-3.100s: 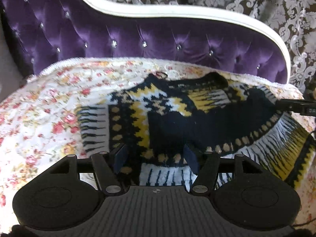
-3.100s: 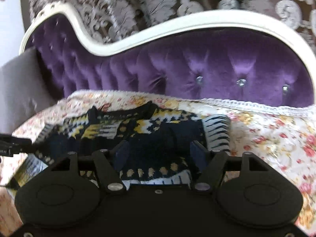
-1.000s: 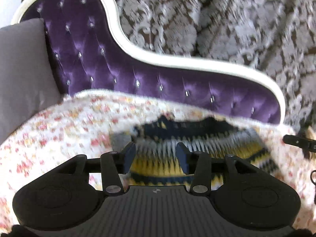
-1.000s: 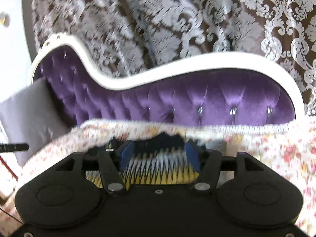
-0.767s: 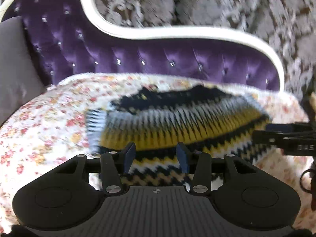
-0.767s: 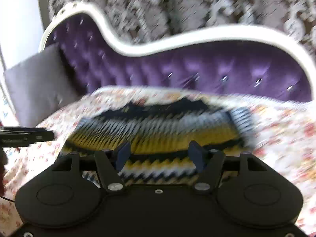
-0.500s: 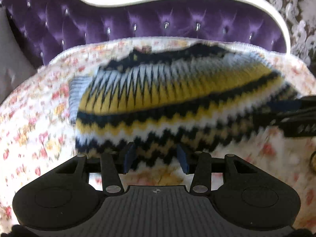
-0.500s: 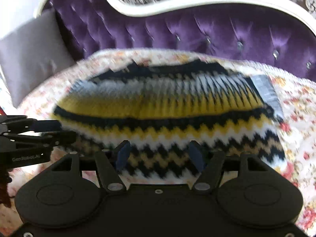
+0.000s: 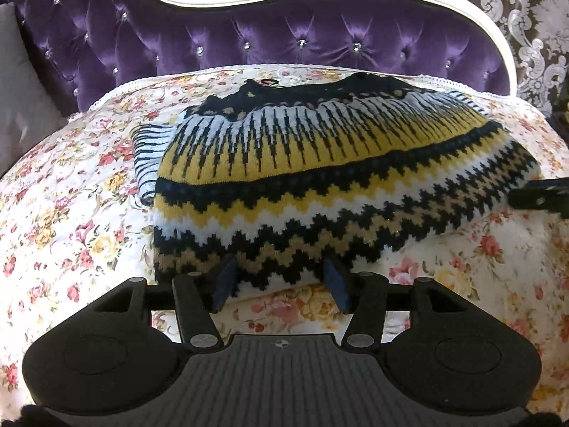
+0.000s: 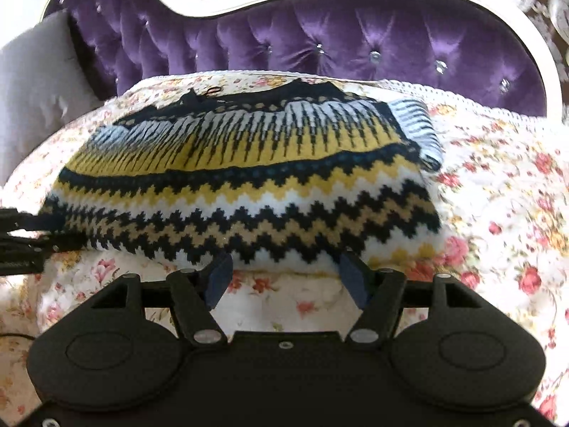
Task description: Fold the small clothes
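A knitted sweater (image 9: 320, 178) in black, yellow and white zigzags lies folded over on the flowered bedspread (image 9: 71, 231); it also fills the middle of the right wrist view (image 10: 249, 185). A striped cuff (image 9: 145, 156) sticks out at its side. My left gripper (image 9: 281, 279) sits at the sweater's near edge. Its jaws are opening, with the edge between the fingers and the pads off the knit. My right gripper (image 10: 284, 275) stands open the same way at the near edge further right. Each gripper shows at the margin of the other's view: the right (image 9: 540, 195), the left (image 10: 21, 242).
A purple tufted headboard (image 9: 284, 35) with a white frame rises behind the bedspread. A grey cushion (image 10: 39, 82) leans at the left. Patterned wallpaper (image 9: 533, 17) lies beyond. Bare bedspread spreads around the sweater on all sides.
Both grippers have come down toward the bed with the sweater's edge. The knit now lies folded on the bedspread. Both pairs of jaws stand wider and no longer pinch it.
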### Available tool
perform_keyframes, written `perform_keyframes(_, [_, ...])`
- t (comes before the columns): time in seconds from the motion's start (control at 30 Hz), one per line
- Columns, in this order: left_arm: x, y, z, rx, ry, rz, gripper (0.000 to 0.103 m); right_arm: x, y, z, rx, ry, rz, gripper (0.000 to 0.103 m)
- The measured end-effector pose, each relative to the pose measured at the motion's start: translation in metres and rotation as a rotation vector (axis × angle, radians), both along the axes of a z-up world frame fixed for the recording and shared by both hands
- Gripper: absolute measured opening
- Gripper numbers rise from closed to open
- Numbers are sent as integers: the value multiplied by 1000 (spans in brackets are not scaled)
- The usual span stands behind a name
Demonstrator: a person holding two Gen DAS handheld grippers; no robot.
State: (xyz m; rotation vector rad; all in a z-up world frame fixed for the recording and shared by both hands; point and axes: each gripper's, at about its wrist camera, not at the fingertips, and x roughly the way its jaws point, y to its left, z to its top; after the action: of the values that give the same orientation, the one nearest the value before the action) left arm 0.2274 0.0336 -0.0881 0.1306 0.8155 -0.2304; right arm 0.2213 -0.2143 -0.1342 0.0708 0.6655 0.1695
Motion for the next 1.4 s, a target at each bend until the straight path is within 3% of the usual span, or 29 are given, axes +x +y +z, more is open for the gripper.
perform_keyframes(0.1, [2, 0, 0, -13, 8, 12, 55, -11, -22, 6, 95, -49, -50, 79])
perform_keyframes(0.17, [2, 0, 0, -18, 11, 16, 55, -16, -43, 7, 181, -60, -109, 94])
perform_keyframes(0.33, [3, 1, -1, -30, 15, 22, 55, -18, -91, -7, 366, -3, -225, 96])
perform_keyframes(0.47, [3, 1, -1, -35, 16, 24, 56, -16, -99, -11, 439, -27, -194, 103])
perform_keyframes(0.77, [2, 1, -1, -42, 12, 26, 56, 19, -106, -16, 555, -72, -137, 103])
perform_keyframes(1.4, [2, 2, 1, -66, 16, 33, 57, 87, -99, -13, 504, -112, -22, 103])
